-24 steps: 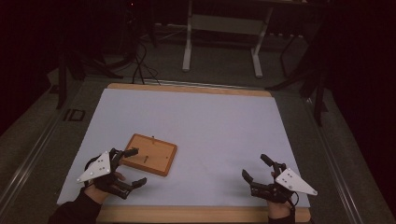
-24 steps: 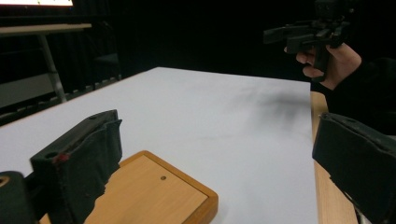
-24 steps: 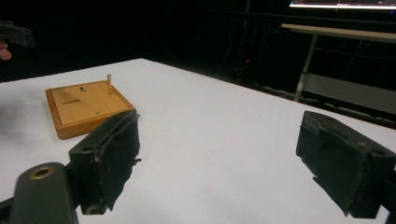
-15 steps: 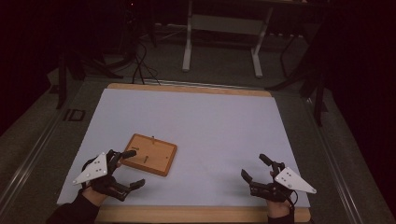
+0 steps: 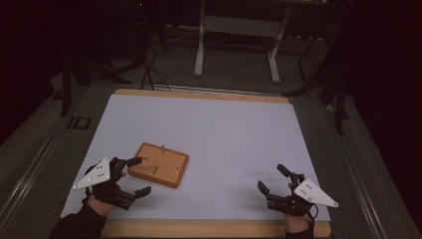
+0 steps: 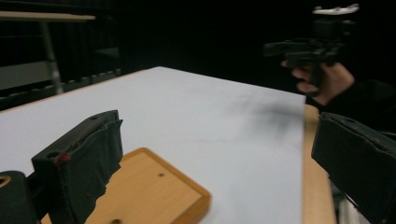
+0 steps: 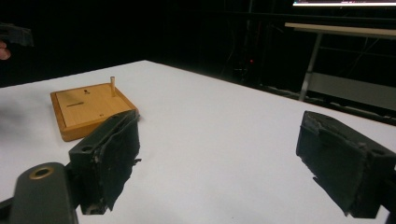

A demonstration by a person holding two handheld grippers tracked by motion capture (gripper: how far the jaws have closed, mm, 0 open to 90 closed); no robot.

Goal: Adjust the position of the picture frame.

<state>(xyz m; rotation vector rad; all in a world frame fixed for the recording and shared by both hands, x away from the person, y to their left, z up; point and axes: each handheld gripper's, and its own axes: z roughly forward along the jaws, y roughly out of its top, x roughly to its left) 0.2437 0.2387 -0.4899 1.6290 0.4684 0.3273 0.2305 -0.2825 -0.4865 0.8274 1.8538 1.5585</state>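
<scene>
From the high view, a wooden board (image 5: 158,165) lies flat on the white tabletop (image 5: 224,134), left of centre and turned at a slant. The left claw (image 5: 138,176) sits at the board's near left corner, jaws spread wide with nothing between them; one jaw tip reaches over the board's left edge, the other lies on the tabletop just in front of it. The right claw (image 5: 272,178) rests near the front right of the tabletop, well apart from the board, jaws likewise apart and empty.

In the left gripper view, the left claw (image 6: 224,158) stands wide open, a corner of the board (image 6: 154,196) low between its jaws, untouched by the pads. Farther off, the right hand (image 6: 322,79) holds its gripper above the tabletop's edge.

In the right gripper view, the right claw (image 7: 224,163) gapes open over bare white surface. The board (image 7: 91,108) lies off to the left, a thin peg (image 7: 112,86) standing upright near its far edge.
</scene>
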